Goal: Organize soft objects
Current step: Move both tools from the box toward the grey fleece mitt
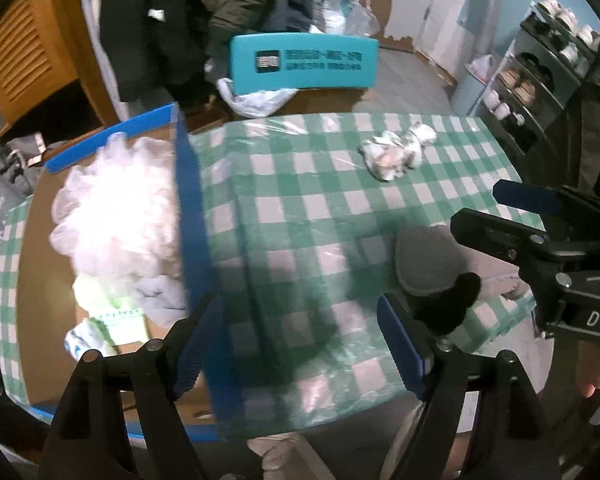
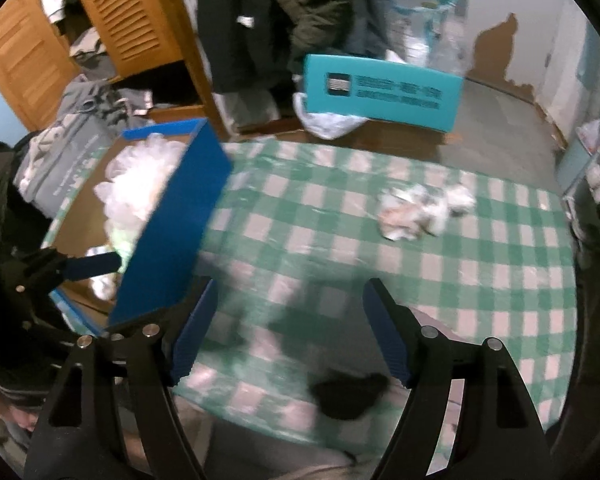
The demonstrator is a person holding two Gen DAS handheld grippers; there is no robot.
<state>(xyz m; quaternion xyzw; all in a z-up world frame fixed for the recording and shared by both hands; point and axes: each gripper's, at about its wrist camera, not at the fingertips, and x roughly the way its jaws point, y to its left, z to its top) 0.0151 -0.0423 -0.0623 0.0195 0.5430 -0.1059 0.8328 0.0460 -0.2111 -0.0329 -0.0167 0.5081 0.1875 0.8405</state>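
A blue-edged cardboard box (image 1: 188, 184) sits on the left of the checked table and holds a white mesh puff (image 1: 116, 208) and other soft items. It also shows in the right wrist view (image 2: 172, 216). A grey knit hat (image 1: 428, 260) with a black pompom (image 1: 452, 304) lies near the table's right front edge. The pompom (image 2: 348, 394) shows in the right wrist view. A crumpled white patterned cloth (image 1: 396, 150) lies at the far right; it also shows in the right wrist view (image 2: 420, 208). My left gripper (image 1: 296, 348) is open beside the box. My right gripper (image 2: 288, 336) is open above the table front.
A green-and-white checked tablecloth (image 1: 300, 216) covers the round table. A teal chair back (image 1: 304, 60) stands behind it, with dark coats hanging beyond. A shoe rack (image 1: 540, 80) stands at the right. A wooden louvred door (image 2: 116, 16) is at the left.
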